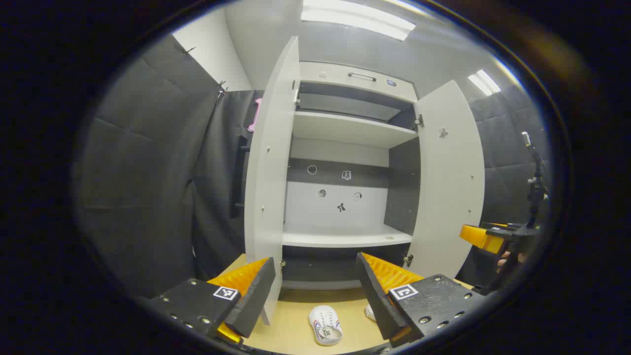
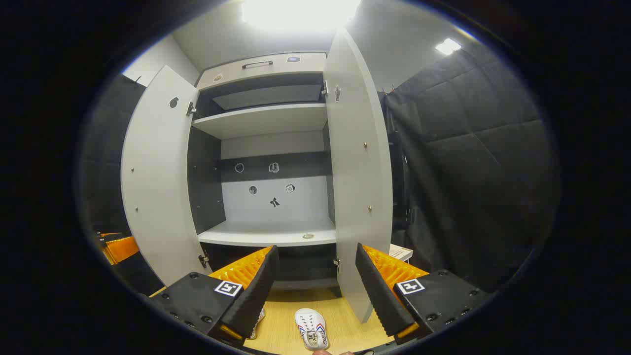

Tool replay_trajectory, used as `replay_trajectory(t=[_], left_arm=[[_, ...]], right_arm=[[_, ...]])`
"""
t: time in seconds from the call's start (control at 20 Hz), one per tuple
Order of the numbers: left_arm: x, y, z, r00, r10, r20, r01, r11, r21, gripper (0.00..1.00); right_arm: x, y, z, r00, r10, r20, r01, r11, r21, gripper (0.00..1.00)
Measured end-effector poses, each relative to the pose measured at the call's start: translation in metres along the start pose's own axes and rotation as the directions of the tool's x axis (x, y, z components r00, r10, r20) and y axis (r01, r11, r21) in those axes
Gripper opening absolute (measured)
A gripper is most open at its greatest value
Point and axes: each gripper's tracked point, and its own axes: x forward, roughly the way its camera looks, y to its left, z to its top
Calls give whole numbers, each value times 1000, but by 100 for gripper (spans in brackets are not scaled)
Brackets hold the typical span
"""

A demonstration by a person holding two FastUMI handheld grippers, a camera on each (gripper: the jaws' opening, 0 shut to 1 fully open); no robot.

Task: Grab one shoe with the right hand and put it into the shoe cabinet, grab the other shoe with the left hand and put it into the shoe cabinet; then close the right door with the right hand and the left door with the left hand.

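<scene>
Two white low-top sneakers with red and blue side stripes lie on the light wooden floor (image 1: 296,330) in front of the tall white two-door shoe cabinet (image 1: 345,128), neither inside it.

Left gripper view: one sneaker (image 1: 325,325) lies sole-down between the fingers, long axis running roughly toward/away from the cabinet. Which end is the toe, cannot tell for sure. The second sneaker (image 1: 369,312) shows just as a sliver beside the right-hand finger, mostly hidden; orientation not readable.

Right gripper view: one sneaker (image 2: 311,329) lies lengthwise toward the cabinet, between the fingers. The other (image 2: 256,318) peeks out from behind the left-hand finger, mostly covered.

Left gripper (image 1: 315,291): jaws spread wide, nothing between them, held above the floor and aimed at the cabinet opening. Right gripper (image 2: 315,286): jaws likewise spread, empty. In the left gripper view the right gripper also sits at the far right edge, with part of a hand on it.

Both cabinet doors stand open: left door (image 1: 268,162), right door (image 1: 451,172). The lower shelf (image 1: 345,239) is bare except for a small round mark. Upper shelf (image 1: 350,128) above, small stickers (image 1: 340,187) on the back panel, a drawer with a metal handle (image 1: 362,75) on top. The open doors flank the path to the shelf; the right door's edge stands close to the right gripper's line of sight. Dark padded wall panels (image 2: 468,148) surround the booth.
</scene>
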Motion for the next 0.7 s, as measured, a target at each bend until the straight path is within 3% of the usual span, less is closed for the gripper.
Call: replay_trajectory(t=[0.7], left_arm=[[-5, 14, -8, 1000, 18, -15, -18, 1000, -5, 93]], right_arm=[[12, 5, -20, 997, 19, -69, -18, 1000, 16, 98]])
